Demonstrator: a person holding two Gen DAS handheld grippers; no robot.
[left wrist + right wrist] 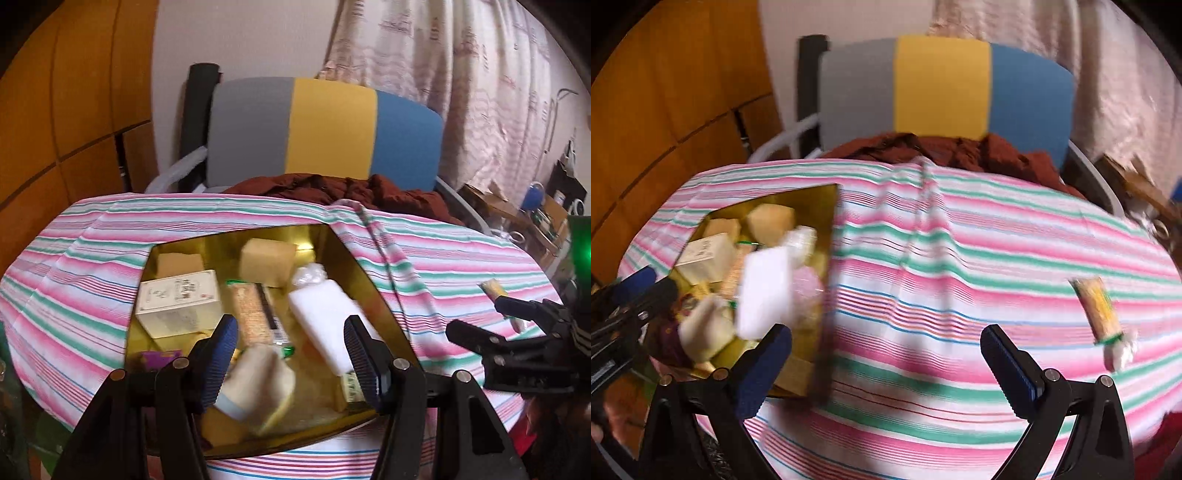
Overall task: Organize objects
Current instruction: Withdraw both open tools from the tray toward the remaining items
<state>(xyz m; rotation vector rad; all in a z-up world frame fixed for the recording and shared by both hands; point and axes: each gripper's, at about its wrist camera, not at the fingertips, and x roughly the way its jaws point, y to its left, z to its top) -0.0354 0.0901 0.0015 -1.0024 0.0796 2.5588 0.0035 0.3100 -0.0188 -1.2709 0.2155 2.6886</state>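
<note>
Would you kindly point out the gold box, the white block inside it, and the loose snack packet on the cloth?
gold box (354,254), left wrist view, bare inner right wall.
white block (325,317), left wrist view, top face.
snack packet (1099,308), right wrist view, yellow middle.

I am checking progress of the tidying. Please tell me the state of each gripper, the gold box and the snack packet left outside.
Left gripper: open, empty, over the box.
Right gripper: open, empty, over the striped cloth.
Gold box: open, holding several items.
Snack packet: lying on the cloth, outside the box.
</note>
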